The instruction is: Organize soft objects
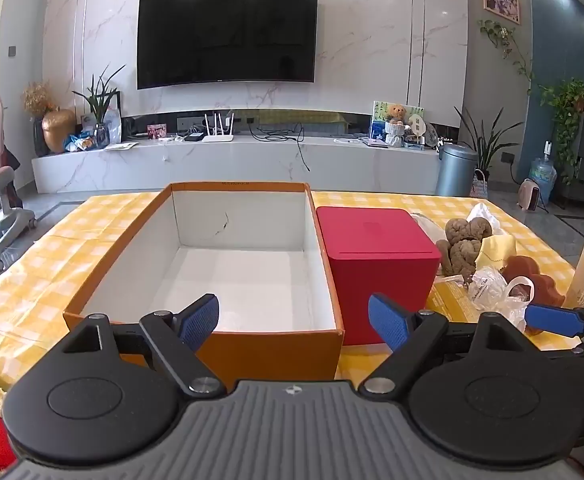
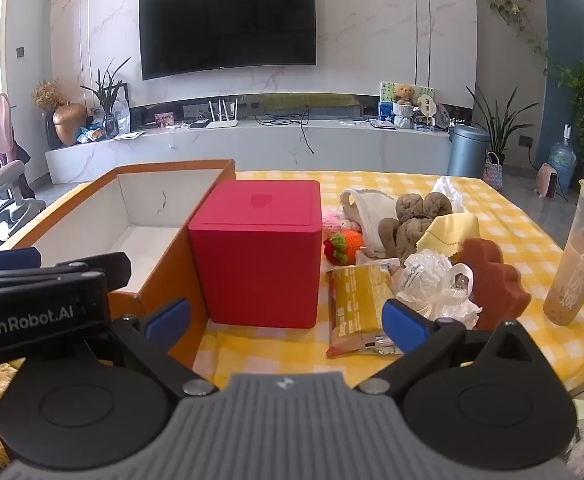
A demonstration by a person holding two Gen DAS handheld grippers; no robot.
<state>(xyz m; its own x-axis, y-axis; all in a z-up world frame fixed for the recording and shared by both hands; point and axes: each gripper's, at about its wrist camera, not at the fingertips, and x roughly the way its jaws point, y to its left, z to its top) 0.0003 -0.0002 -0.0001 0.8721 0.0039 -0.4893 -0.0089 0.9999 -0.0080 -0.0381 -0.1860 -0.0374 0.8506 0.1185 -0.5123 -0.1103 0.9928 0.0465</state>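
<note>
Both hand-held grippers, left [image 1: 293, 322] and right [image 2: 288, 320], are hovering spread and empty; the orange box [image 1: 276, 346] is sitting open beside the red box [image 2: 258, 252], likely awaiting the brown plush [image 2: 409, 224].

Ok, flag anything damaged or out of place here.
The orange box has a dark crack on its white inner far wall. The soft objects lie in a jumbled heap beside the red box, not yet sorted.
</note>
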